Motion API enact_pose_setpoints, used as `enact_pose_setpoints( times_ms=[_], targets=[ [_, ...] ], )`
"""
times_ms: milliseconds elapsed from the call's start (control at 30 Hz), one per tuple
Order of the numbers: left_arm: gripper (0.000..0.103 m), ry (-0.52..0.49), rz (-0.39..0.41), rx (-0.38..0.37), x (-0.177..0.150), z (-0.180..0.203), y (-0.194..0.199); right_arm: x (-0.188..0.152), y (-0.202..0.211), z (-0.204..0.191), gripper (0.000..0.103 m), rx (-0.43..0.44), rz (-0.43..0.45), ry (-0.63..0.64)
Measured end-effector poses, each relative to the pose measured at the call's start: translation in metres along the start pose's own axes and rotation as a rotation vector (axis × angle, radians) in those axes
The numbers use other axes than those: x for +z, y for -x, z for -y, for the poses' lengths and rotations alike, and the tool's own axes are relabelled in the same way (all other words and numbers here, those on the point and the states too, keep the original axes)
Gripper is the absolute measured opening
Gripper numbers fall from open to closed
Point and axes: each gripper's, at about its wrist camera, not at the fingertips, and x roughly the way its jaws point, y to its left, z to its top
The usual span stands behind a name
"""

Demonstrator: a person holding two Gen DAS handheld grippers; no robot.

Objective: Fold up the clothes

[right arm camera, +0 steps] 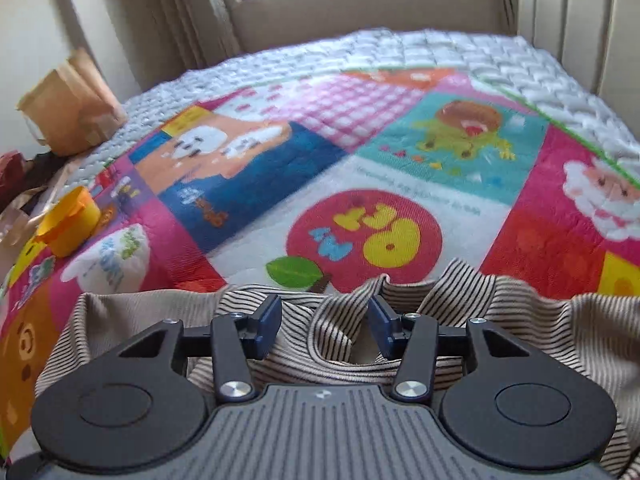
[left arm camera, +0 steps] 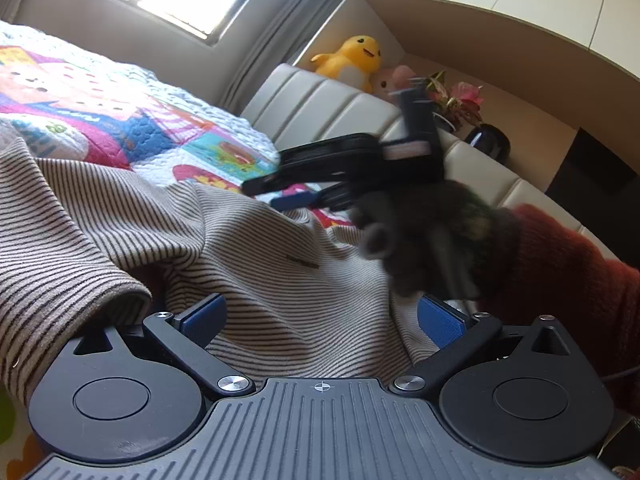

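Striped knit top (left arm camera: pixel 280 280) lies rumpled on the quilt (right arm camera: pixel 360 140), both the left gripper (left arm camera: pixel 320 320) and right gripper (right arm camera: pixel 324 328) spread wide over its folds, apparently ready to pinch an edge.

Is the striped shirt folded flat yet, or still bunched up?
Bunched up: the striped shirt lies in loose ridges and wrinkles on the quilt, with no neat fold.

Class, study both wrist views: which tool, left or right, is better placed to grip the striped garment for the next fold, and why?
Probably right. The right tool has a raised ridge of the striped garment between its open fingers. The left tool is spread wide over flatter cloth.
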Motion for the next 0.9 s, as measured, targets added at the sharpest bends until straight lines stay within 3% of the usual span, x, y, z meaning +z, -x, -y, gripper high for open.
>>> enact_pose_setpoints(
  times_ms=[33, 67, 200, 333, 400, 533, 600, 667, 767, 900],
  targets=[
    [0.103, -0.005, 0.000, 0.000, 0.000, 0.001, 0.000, 0.002, -0.015, 0.005, 0.033, 0.012, -0.045, -0.064],
    [0.103, -0.011, 0.000, 0.000, 0.000, 0.002, 0.000, 0.005, -0.027, 0.008, 0.031, 0.031, -0.066, -0.118],
    [0.103, -0.015, -0.001, -0.005, 0.000, 0.002, 0.000, 0.031, -0.030, -0.002, 0.016, 0.082, 0.079, -0.116],
    [0.103, 0.014, -0.005, -0.019, 0.000, -0.003, -0.001, 0.053, -0.020, 0.001, 0.016, 0.063, 0.175, -0.107],
    [0.103, 0.041, -0.009, -0.022, 0.001, -0.007, -0.002, 0.046, -0.001, 0.011, 0.016, 0.039, 0.179, -0.080],
    [0.103, 0.094, -0.018, 0.007, 0.001, -0.015, -0.005, -0.007, 0.065, 0.031, 0.022, -0.005, 0.167, 0.061],
    [0.103, 0.107, -0.028, 0.039, 0.003, -0.015, -0.009, -0.041, 0.104, 0.042, 0.036, -0.029, 0.158, 0.136],
    [0.103, 0.099, -0.037, 0.078, 0.002, -0.012, -0.011, -0.075, 0.132, 0.046, 0.064, -0.066, 0.122, 0.257],
    [0.103, 0.039, -0.023, 0.178, 0.003, 0.002, -0.011, -0.128, 0.153, 0.042, 0.066, -0.122, 0.022, 0.483],
    [0.103, -0.066, 0.041, 0.352, 0.000, 0.031, -0.001, -0.183, 0.160, 0.032, 0.066, -0.164, -0.007, 0.661]
  ],
)
